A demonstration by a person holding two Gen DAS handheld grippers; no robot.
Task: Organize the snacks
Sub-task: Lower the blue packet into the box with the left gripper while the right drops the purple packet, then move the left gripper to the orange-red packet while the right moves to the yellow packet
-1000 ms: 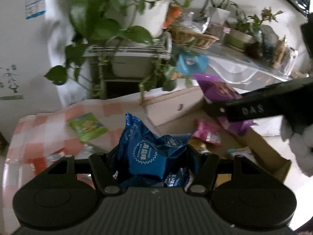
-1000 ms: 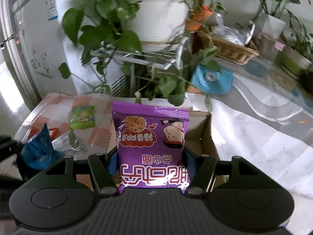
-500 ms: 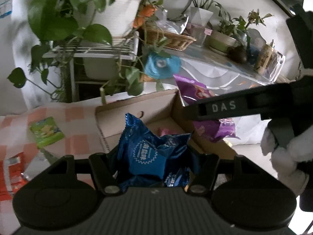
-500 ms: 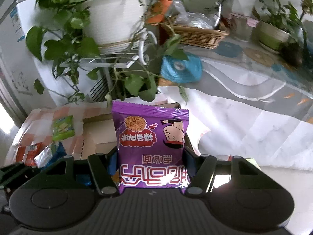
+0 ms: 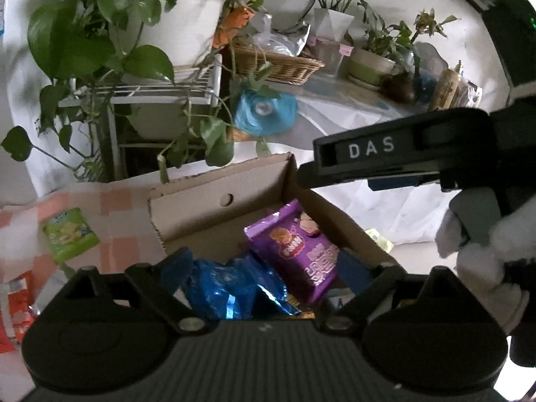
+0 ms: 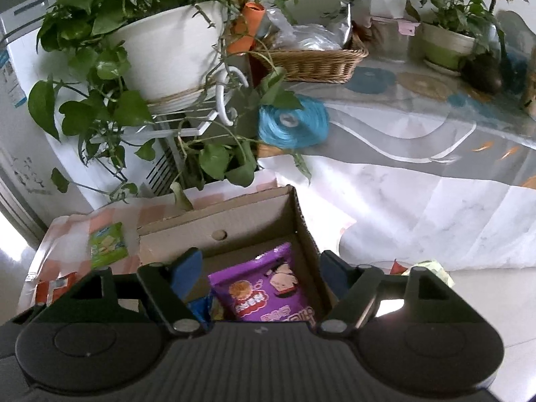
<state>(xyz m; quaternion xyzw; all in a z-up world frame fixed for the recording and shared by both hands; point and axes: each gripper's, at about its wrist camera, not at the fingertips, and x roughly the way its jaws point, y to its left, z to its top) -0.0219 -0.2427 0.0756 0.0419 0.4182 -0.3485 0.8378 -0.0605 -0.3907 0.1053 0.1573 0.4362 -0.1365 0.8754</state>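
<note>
Your left gripper (image 5: 264, 268) and right gripper (image 6: 259, 268) both hang over the cardboard box (image 6: 234, 221), jaws just opened wide, gripping nothing. The purple packet (image 6: 268, 291) lies inside the box, the blue packet (image 5: 231, 291) at its seven o'clock, a green packet (image 5: 68, 234) on the checked cloth (image 5: 117, 201) at nine o'clock.

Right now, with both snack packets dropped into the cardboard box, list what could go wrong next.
1. The right gripper hangs close above the left gripper over the brown cardboard box; their jaws, just opened, could collide when withdrawing.
2. The crinkled blue foil packet lies just below the left fingers and might snag.
3. The green snack packet and the red packet on the checked cloth could be forgotten.
</note>
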